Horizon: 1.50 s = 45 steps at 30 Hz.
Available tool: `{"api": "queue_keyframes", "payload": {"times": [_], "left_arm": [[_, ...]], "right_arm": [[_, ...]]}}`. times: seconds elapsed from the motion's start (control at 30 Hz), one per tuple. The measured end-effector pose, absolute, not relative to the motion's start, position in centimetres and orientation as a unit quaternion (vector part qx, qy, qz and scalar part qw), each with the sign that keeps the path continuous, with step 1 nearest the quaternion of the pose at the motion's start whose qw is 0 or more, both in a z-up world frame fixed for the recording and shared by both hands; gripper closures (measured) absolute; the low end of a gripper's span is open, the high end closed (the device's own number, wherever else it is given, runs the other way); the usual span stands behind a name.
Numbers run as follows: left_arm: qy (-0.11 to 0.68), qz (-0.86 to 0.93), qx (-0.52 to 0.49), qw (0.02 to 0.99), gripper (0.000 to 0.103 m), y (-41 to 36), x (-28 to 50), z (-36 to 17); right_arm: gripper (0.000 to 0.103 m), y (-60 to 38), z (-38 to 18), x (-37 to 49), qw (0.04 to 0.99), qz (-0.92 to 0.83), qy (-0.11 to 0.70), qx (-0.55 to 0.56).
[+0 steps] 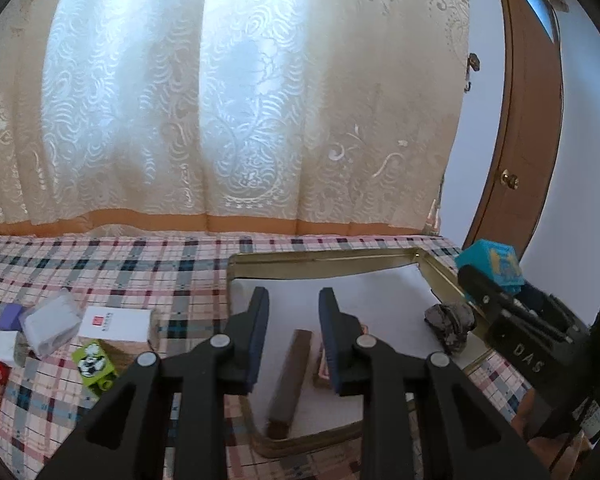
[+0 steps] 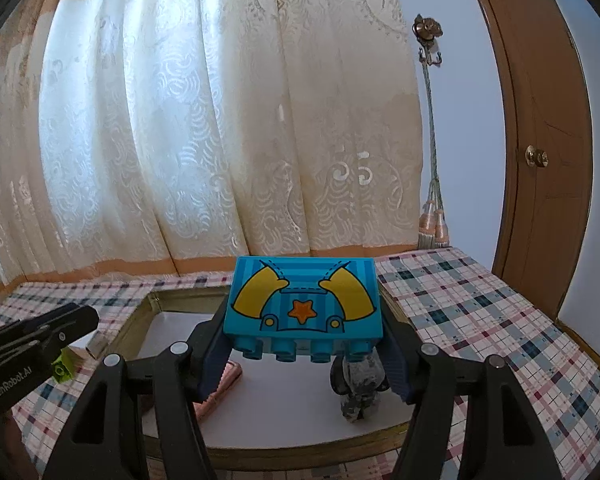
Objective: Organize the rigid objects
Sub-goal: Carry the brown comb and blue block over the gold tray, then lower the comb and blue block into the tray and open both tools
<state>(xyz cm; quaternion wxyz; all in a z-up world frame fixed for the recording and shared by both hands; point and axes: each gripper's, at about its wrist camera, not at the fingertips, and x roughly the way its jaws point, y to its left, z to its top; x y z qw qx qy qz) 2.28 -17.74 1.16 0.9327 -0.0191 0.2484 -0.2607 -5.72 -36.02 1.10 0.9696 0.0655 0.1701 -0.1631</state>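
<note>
A gold-rimmed tray [image 1: 324, 258] with a white floor sits at centre frame on the plaid cloth [image 1: 140, 264]. The left gripper [image 1: 294, 320] hangs over it with nothing between its narrow jaws. Below lies a brown stick [image 1: 290, 380]; a grey stone [image 1: 450, 326] rests right. At far right the right gripper [image 1: 484, 284] carries a blue block [image 1: 494, 266]. Small boxes and a green brick [image 1: 94, 364] lie lower left.

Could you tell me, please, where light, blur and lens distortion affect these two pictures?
Left wrist view: the backlit patterned cream curtain glows brightest at its middle; the brown wooden stick in the gold-rimmed tray looks soft. Right wrist view: the brown wooden door bows from fisheye curvature; the blue toy brick with yellow arms and an orange star is sharp.
</note>
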Motion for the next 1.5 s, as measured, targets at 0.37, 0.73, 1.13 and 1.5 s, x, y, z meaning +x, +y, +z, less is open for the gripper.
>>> {"api": "queue_keyframes", "payload": {"times": [0.37, 0.73, 1.13, 1.5], "left_arm": [[0.274, -0.268, -0.004, 0.924, 0.078, -19.5, 2.7, -0.9], [0.274, -0.265, 0.014, 0.924, 0.078, -20.4, 2.5, -1.3], [0.284, -0.264, 0.027, 0.921, 0.078, -21.0, 2.9, -1.9], [0.299, -0.246, 0.019, 0.922, 0.052, -20.6, 3.5, -2.4]], "right_arm": [[0.036, -35.5, -0.9, -3.3, 0.961, -0.134, 0.233, 0.066], [0.036, -35.5, -1.9, -2.5, 0.954, -0.134, 0.261, 0.06], [0.036, -35.8, -2.2, -2.1, 0.95, -0.132, 0.274, 0.068], [0.033, -35.6, -2.9, -1.5, 0.945, -0.1, 0.298, 0.092]]}}
